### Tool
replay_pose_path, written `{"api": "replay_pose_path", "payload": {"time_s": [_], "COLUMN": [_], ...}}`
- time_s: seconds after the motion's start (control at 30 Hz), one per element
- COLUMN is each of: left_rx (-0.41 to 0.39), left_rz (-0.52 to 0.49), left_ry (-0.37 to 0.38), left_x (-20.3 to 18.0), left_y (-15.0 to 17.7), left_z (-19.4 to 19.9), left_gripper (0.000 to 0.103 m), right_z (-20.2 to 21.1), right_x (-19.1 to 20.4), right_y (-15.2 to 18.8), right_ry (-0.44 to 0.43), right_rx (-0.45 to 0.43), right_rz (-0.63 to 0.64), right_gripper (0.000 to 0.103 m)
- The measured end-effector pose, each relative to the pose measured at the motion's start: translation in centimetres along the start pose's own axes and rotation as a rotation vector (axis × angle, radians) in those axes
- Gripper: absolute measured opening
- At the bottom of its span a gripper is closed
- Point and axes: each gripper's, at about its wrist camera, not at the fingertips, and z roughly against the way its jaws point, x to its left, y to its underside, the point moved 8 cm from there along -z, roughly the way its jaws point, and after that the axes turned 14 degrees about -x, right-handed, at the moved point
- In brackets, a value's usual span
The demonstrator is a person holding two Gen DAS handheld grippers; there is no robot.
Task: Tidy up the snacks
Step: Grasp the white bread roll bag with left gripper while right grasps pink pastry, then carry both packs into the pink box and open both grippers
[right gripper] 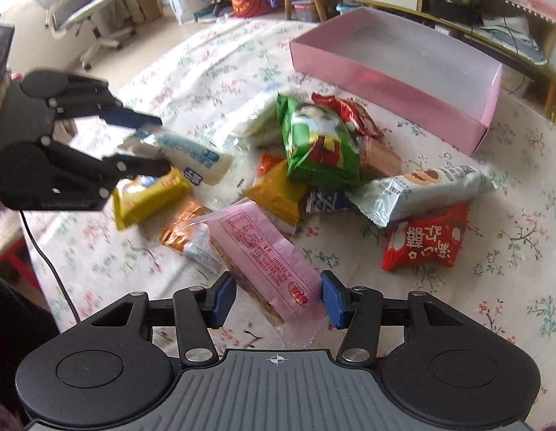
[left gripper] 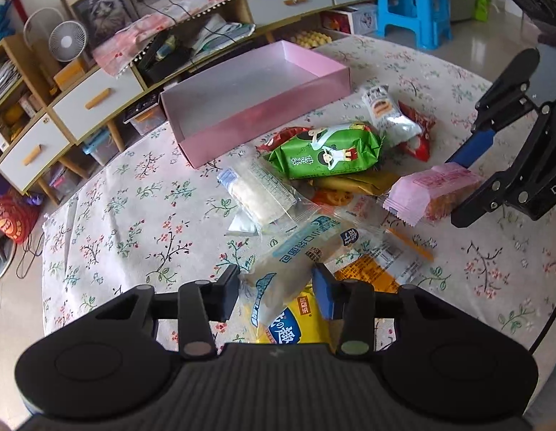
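Observation:
My left gripper (left gripper: 276, 294) is shut on a white and blue bread packet (left gripper: 299, 255), holding it by one end above a yellow packet (left gripper: 295, 319). The right wrist view shows that same gripper (right gripper: 163, 143) at the left with the bread packet (right gripper: 195, 154) sticking out. My right gripper (right gripper: 278, 300) is shut on a pink snack packet (right gripper: 263, 251), its blue pads pressing both sides. A pile of snacks lies on the floral tablecloth, among them a green packet (right gripper: 321, 143) and a red packet (right gripper: 425, 237). The pink box (right gripper: 385, 86) stands open with nothing in it.
The pink box (left gripper: 263, 122) sits at the table's far side, past the green packet (left gripper: 328, 151). Low cabinets with drawers (left gripper: 94, 100) run behind the table. A blue stool (left gripper: 414, 3) and a small fan (left gripper: 68, 41) stand beyond. Cables hang near the table's edges.

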Motion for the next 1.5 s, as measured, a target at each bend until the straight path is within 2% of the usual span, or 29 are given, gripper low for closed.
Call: {"api": "replay_pose_path", "payload": {"time_s": [0.3, 0.43, 0.73, 0.97, 1.13, 1.5], "left_rx": [-0.037, -0.049, -0.066, -0.077, -0.076, -0.111], "left_rz": [0.087, 0.139, 0.211, 0.276, 0.327, 0.471], "left_ry": [-0.040, -0.051, -0.117, -0.164, -0.202, -0.321], "left_x": [0.7, 1.1, 2.4, 3.6, 4.5, 6.9], "left_y": [-1.6, -2.2, -3.4, -4.4, -4.8, -6.3], "left_z": [0.4, 0.4, 0.1, -1.0, -2.1, -5.3], "left_gripper": [0.040, 0.040, 0.039, 0.039, 0.039, 0.039], "right_z": [1.5, 2.2, 3.0, 2.1, 0.9, -1.3], "right_x": [-0.7, -1.2, -3.5, -5.9, -7.5, -11.6], "right_y": [-1.6, -2.8, -5.7, -7.3, -8.0, -9.5], "right_ry": [0.022, 0.006, 0.061, 0.135, 0.149, 0.242], "right_rx": [-0.077, -0.120, -0.197, -0.231, -0.246, -0.310], "right_rz": [-0.060, -0.118, -0.196, -0.261, -0.342, -0.524], "right_gripper": [0.050, 0.050, 0.050, 0.050, 0.050, 0.050]}}
